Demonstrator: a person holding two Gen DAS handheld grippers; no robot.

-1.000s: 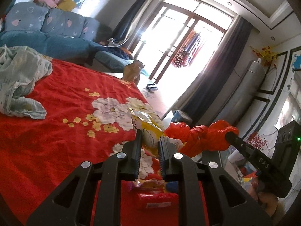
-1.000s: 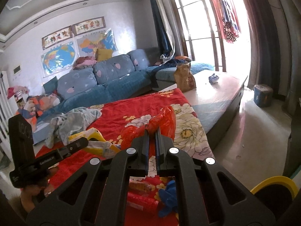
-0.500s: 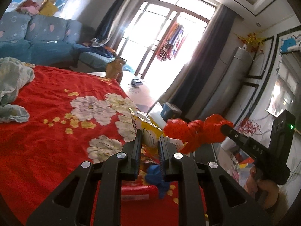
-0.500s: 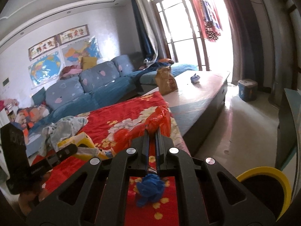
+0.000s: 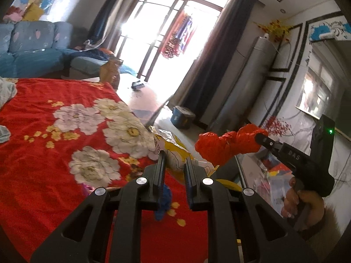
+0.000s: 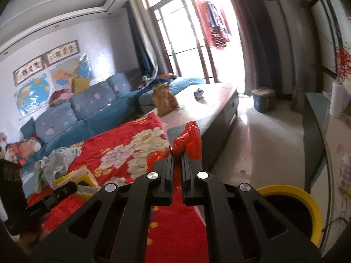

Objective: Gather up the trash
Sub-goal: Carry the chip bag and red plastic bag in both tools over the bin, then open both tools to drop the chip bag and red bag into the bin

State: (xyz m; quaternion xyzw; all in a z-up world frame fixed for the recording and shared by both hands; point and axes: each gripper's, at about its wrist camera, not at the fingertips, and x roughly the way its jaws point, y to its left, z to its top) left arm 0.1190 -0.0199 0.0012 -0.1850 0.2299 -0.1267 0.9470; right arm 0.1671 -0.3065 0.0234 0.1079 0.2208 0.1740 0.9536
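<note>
My left gripper (image 5: 174, 160) is shut on a yellow and white snack bag (image 5: 173, 151), held above the red floral blanket (image 5: 54, 153); the bag also shows in the right wrist view (image 6: 74, 176). My right gripper (image 6: 177, 153) is shut on a crumpled red plastic bag (image 6: 188, 138), which also shows in the left wrist view (image 5: 228, 142), held off the blanket's right edge. A blue crumpled scrap (image 5: 163, 201) lies on the blanket under my left fingers. A yellow-rimmed bin (image 6: 287, 210) stands on the floor at lower right.
A pale cloth (image 6: 57, 164) lies on the blanket's left side. A brown paper bag (image 6: 164, 100) and a small dark item (image 6: 198, 93) sit on the low table beyond. A blue sofa (image 6: 76, 114) lines the wall. A blue stool (image 6: 263, 99) stands near the window.
Both grippers have swung right with their loads, toward the blanket's edge. The red wrappers below have left view; the yellow bin rim is now larger in the right wrist view.
</note>
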